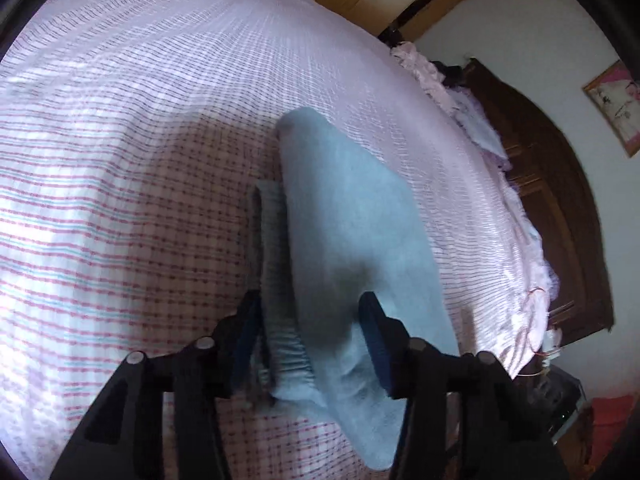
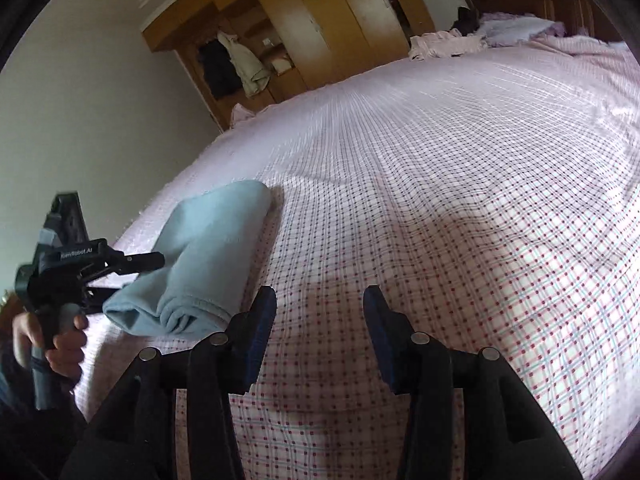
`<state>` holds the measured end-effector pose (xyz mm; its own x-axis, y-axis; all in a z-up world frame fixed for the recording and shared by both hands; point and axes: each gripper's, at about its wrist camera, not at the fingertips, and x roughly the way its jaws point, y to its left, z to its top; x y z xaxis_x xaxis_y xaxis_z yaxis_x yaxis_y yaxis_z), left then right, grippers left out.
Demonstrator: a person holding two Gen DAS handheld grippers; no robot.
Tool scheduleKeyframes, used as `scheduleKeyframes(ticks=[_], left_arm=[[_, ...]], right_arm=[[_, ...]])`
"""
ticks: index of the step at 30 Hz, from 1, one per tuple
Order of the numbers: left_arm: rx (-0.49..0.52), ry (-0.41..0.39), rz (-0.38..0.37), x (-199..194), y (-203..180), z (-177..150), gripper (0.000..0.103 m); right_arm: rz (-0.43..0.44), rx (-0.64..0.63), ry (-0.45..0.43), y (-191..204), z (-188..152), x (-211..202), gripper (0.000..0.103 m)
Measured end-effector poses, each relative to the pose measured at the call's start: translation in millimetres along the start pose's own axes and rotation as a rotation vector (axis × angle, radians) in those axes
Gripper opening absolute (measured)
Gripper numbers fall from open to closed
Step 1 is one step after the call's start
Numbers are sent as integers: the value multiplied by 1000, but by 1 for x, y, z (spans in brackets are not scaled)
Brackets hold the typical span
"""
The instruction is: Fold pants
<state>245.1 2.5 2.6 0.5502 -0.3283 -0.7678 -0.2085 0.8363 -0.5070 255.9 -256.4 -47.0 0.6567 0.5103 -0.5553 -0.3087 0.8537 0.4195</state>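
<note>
While folded, pants (image 1: 340, 216) judged soft, light, limp | waistband edge advised | left tool (image 1: 312, 340) parted around them, unpinched | right tool (image 2: 320, 336) parted, empty

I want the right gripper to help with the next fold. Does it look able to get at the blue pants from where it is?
Probably yes. The right gripper is open over bare bedsheet, with the folded blue pants just to its left and nothing between them. The left gripper sits at their far side.

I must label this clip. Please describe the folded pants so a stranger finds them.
A big bed with a pink checked sheet fills the room. Near its edge lie the folded pants, a soft light-blue bundle, the only blue cloth there; the other clothes, pale pink, lie far off.
</note>
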Motion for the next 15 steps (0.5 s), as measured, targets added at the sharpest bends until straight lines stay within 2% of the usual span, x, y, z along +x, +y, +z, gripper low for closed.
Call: scheduleKeyframes(ticks=[3,5,7,10,13,15], left_arm=[[-21,-101,15,-34,3,2,52],[-17,-121,-35,-47,1,3,52],[1,-74,-83,-47,-3,5,53],[11,-26,-43,-34,-5,6,53],[-36,35,-97,-16,2,4,53],[-34,30,-100,-14,3,1,53]], right_arm=[[-8,-19,30,3,-7,3,39],[-7,-20,33,5,-8,10,39],[-5,-19,33,9,-9,13,39],[-9,-24,34,11,-11,12,39],[-9,-23,33,13,-10,14,39],[-9,-21,35,12,-10,15,39]])
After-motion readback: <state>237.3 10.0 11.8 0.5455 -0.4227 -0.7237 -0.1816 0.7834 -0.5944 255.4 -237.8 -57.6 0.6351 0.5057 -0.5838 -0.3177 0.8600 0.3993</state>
